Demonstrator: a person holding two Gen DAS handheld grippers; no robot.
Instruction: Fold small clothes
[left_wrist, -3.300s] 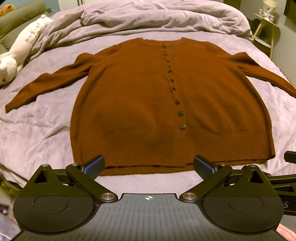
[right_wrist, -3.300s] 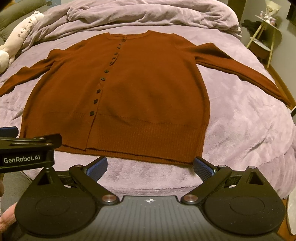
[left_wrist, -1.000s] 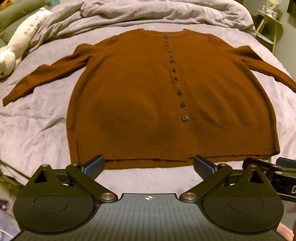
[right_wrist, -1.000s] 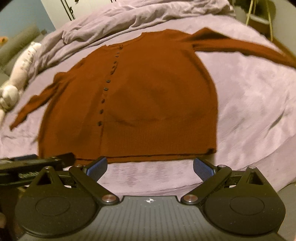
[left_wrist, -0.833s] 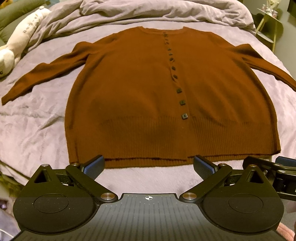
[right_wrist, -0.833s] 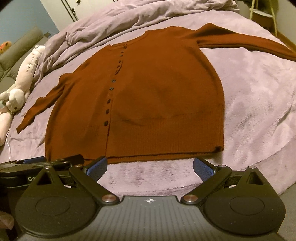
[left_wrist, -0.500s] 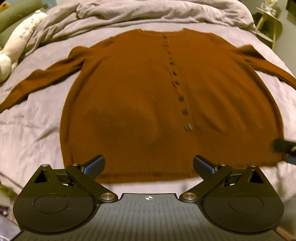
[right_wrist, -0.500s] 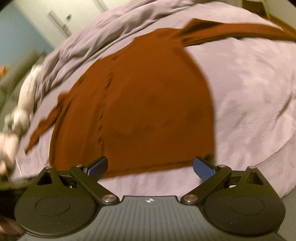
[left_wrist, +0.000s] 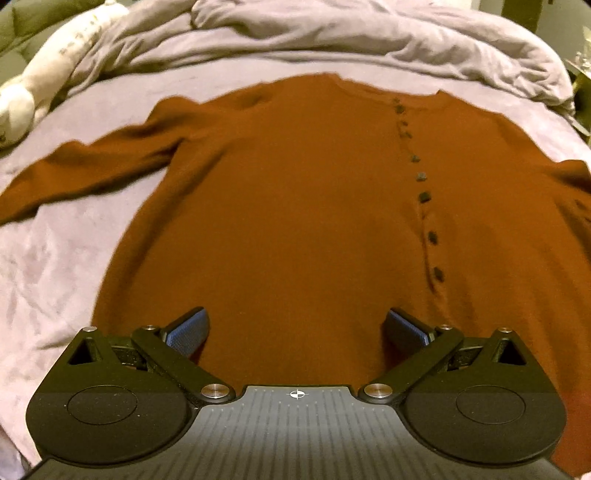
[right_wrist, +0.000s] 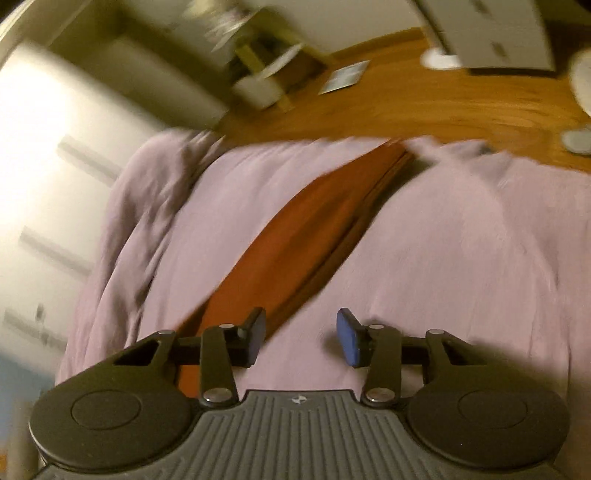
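Both tongs were held apart: the left gripper (left_wrist: 295, 328) over the rust cardigan (left_wrist: 295, 206), the right gripper (right_wrist: 300, 338) beside its sleeve (right_wrist: 303, 229). The cardigan was spread flat on a lilac bedspread (left_wrist: 48, 258), a rumpled duvet (left_wrist: 351, 33) behind it, with wooden floor (right_wrist: 424, 107) seen beyond.
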